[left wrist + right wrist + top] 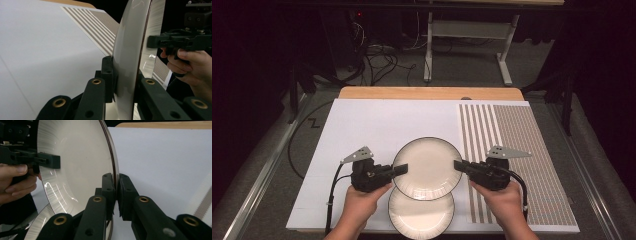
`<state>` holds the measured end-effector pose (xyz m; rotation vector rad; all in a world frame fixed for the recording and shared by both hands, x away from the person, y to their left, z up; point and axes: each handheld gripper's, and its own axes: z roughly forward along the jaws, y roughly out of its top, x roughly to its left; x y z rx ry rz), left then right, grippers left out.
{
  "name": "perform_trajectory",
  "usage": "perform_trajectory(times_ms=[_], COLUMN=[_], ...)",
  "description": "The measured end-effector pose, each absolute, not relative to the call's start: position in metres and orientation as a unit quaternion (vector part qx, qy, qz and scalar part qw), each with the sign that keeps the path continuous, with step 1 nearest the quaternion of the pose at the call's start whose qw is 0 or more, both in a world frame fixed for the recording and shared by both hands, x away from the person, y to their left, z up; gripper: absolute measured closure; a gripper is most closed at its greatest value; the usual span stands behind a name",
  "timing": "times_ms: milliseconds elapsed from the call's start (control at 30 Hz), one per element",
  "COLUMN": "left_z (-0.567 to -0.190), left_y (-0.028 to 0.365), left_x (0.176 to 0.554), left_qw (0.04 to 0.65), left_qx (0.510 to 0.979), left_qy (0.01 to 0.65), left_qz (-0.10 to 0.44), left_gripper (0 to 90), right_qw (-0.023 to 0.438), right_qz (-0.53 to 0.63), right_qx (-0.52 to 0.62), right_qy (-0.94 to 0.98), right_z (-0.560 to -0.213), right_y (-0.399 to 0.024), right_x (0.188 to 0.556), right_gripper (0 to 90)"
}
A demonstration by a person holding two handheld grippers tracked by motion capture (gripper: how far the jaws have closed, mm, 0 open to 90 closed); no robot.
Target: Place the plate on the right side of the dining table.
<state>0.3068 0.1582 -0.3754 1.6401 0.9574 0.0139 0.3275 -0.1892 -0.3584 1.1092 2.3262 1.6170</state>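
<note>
Two handheld grippers, left gripper point(401, 170) and right gripper point(458, 165), pinch opposite rims of a glossy upper plate point(427, 167) above a lower plate point(421, 215); rigid, slippery and breakable, it is best held at the rim.

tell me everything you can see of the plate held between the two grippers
The upper plate is round, cream-white and glossy with a thin dark rim line, ceramic by its look. It faces up, roughly level, and overlaps a second like plate nearer the person. The left gripper clamps its left rim and the right gripper its right rim, jaws shut above and below the edge. Its inner face shows fine brushed streaks and light glints. Below it lies the white sheet.
</note>
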Motion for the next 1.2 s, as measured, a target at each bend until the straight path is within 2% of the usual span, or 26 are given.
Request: perform_trajectory(times_ms=[1200], left_z=[-0.368], left_y=[0.023], left_x=[0.379], left_qw=[0.519], left_qx=[0.768], left_qy=[0.368], left_qz=[-0.072], left_gripper=[79.4], right_qw=[0.106], right_qz=[0.518], right_qx=[0.465], right_qy=[0.71], right_z=[-0.367], right_y=[-0.318], right_x=[0.325], right_gripper=[87.7])
